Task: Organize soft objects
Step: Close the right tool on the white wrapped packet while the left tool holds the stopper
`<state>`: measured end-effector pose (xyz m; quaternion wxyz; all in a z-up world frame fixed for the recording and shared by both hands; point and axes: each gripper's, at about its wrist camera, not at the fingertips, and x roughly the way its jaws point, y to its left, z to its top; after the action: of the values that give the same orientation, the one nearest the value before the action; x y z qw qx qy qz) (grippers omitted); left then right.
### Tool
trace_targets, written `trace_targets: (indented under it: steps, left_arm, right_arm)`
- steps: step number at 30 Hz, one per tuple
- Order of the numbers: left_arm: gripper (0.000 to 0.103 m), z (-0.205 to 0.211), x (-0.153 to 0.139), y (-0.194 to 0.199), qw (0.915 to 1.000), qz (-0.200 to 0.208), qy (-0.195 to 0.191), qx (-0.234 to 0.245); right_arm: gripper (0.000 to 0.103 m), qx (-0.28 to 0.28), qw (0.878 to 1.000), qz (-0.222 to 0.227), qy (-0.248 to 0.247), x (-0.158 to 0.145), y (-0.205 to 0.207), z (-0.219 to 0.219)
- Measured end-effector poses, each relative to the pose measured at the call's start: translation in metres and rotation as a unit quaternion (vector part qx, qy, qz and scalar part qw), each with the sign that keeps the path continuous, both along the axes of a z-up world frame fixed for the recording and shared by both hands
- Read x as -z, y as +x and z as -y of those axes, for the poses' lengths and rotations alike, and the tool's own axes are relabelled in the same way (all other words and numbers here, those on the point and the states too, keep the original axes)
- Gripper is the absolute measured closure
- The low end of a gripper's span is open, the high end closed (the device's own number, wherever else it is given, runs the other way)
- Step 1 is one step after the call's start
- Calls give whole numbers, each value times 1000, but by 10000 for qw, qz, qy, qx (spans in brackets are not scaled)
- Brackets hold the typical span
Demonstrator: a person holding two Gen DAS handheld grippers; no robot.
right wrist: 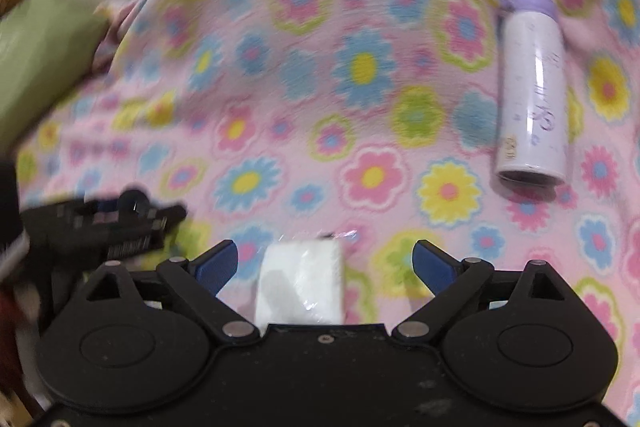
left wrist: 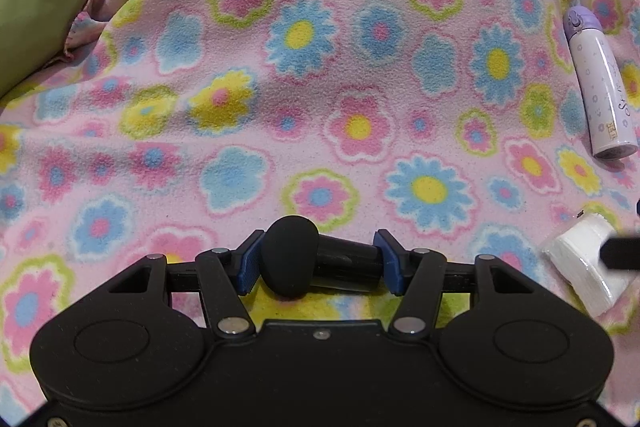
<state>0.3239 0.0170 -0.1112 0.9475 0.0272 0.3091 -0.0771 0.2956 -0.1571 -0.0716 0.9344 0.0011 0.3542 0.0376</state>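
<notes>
**Left hand's got the black thing, right hand is wide open over the tissue pack**

So my left gripper (left wrist: 318, 263) is pinching a black object (left wrist: 294, 261), rounded head toward the left pad and a stubby cylinder running across to the right pad. Both blue pads press on it, so the jaws are only partly apart. I honestly can't tell what the object is.

My right gripper (right wrist: 325, 263) is spread wide. The white plastic-wrapped tissue pack (right wrist: 300, 283) lies on the flowery pink blanket (right wrist: 360, 107) between the fingers, but neither pad touches it; there's a clear gap on both sides.

What differs between views: the left camera shows the held black thing close up and catches the tissue pack only at the near right edge. The right camera is blurry, but it shows my left gripper side-on at the near left. Both show the lilac-capped white bottle (right wrist: 532, 95) lying on the blanket at the far right, and a green cushion (left wrist: 32, 15) at the far left.
</notes>
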Motion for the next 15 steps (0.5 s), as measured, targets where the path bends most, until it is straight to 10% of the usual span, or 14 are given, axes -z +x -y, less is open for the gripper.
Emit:
trace_targets:
  steps: [7, 11, 15]
  left_arm:
    - [47, 0, 0, 0, 10000, 4, 1, 7]
    - [48, 0, 0, 0, 10000, 4, -20, 14]
    - [48, -2, 0, -1, 10000, 15, -57, 12]
  right_arm:
    - [14, 37, 9997, -88, -242, 12, 1, -11]
    - [53, 15, 9995, -310, 22, 19, 4, -5]
    - [53, 154, 9990, -227, 351, 20, -2, 4]
